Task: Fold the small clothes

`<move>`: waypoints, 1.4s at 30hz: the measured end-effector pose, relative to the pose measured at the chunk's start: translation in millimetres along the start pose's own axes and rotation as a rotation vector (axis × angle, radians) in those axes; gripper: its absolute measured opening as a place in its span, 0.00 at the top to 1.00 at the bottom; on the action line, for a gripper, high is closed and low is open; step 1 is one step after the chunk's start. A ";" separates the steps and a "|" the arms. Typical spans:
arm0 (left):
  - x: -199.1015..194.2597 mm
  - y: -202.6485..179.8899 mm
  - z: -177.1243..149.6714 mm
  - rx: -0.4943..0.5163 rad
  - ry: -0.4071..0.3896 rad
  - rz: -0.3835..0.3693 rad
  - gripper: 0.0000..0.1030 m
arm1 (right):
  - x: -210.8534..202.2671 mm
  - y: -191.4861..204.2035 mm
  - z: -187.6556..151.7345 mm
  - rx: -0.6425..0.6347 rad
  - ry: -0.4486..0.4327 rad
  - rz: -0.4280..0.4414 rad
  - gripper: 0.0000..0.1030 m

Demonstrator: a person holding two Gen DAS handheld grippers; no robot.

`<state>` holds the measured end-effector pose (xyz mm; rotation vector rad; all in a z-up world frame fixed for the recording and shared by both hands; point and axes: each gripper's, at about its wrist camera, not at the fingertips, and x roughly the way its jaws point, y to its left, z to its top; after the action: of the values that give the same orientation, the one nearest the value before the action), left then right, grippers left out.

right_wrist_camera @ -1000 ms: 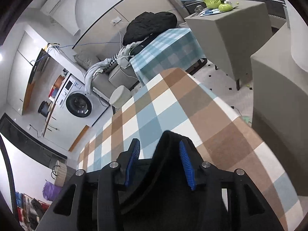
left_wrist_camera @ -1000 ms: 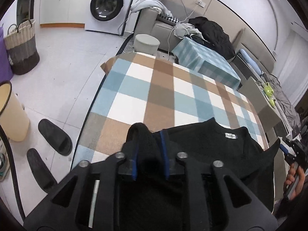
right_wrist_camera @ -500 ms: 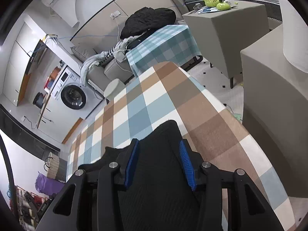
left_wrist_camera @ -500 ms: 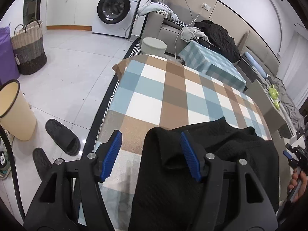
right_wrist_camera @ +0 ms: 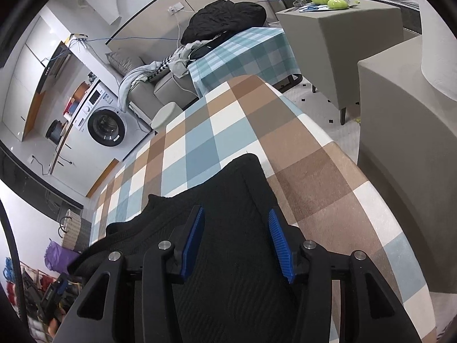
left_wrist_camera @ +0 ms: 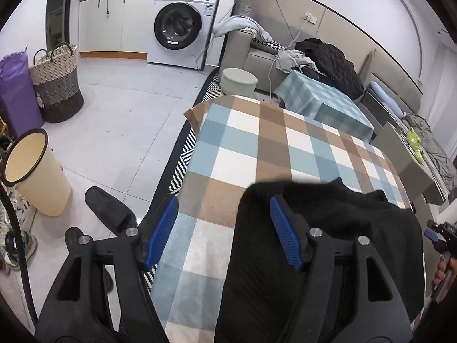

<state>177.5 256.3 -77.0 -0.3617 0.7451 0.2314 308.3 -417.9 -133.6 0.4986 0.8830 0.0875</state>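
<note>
Black knitted garment (left_wrist_camera: 328, 245) lies on the near part of the counter (left_wrist_camera: 265, 143), which is covered with a checked cloth of blue, brown and white squares. The garment is spread flat, its far edge reaching toward the middle of the counter and its near part running under both tools.

Left gripper (left_wrist_camera: 224, 228) hovers over the garment's left edge; its jaws stand wide apart and are opening, with bare checked cloth and a strip of the black knit between them, and the blue pads press on nothing. One pad sits over the counter's left edge, the other over the garment.

Right gripper (right_wrist_camera: 235, 240) is over the garment's right part, close to the counter's right edge. Its jaws are apart and opening, black knit showing between them, and the pads do not pinch it.

Beyond the far end of the counter stands a washing machine (left_wrist_camera: 181, 25), with a woven basket (left_wrist_camera: 55, 83) on the floor to the left.
</note>
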 end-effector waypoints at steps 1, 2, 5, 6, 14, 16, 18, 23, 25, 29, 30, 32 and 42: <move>0.0 -2.4 -3.0 0.013 0.014 -0.023 0.34 | -0.3 0.7 -1.0 -0.002 0.005 0.007 0.53; 1.1 -5.6 -5.9 0.027 0.030 -0.036 0.34 | -0.7 1.6 -2.0 -0.006 0.008 0.012 0.53; 14.3 -22.8 -15.8 0.100 0.088 -0.062 0.34 | -0.8 2.7 -4.9 -0.012 0.011 0.010 0.51; 19.9 -27.4 -17.4 0.111 0.103 -0.057 0.34 | -0.2 2.6 -6.0 -0.013 0.015 0.010 0.50; 66.7 -48.1 -14.9 0.137 0.164 -0.036 0.34 | 1.5 -7.5 -7.2 -0.017 0.024 -0.049 0.48; 75.1 -47.6 -11.9 0.125 0.166 -0.053 0.37 | 4.5 -11.1 -3.1 0.000 0.012 -0.064 0.48; 80.6 -46.8 -9.8 0.122 0.164 -0.045 0.58 | 11.3 -10.3 1.4 0.003 0.016 -0.073 0.48; 86.4 -39.0 -7.8 0.106 0.168 -0.063 0.86 | 37.7 4.2 8.9 -0.043 0.034 -0.101 0.48; 86.5 -34.8 -7.6 0.090 0.165 -0.070 0.86 | 47.3 9.8 10.3 -0.066 0.035 -0.131 0.48; 84.9 -34.8 -7.0 0.076 0.164 -0.076 0.86 | 61.4 19.0 10.8 -0.143 0.028 -0.202 0.48; 85.1 -36.1 -6.9 0.085 0.163 -0.071 0.86 | 63.8 20.3 11.0 -0.163 0.026 -0.219 0.51; 85.3 -37.3 -7.7 0.089 0.166 -0.067 0.86 | 63.2 23.0 11.4 -0.210 -0.004 -0.235 0.83; 90.0 -40.1 -10.2 0.109 0.177 -0.059 0.85 | 30.1 -1.5 23.0 -0.075 -0.178 -0.136 0.96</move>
<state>248.7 222.5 -137.1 -0.3028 0.9159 0.1033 344.8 -419.7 -143.7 0.3685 0.7341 -0.0475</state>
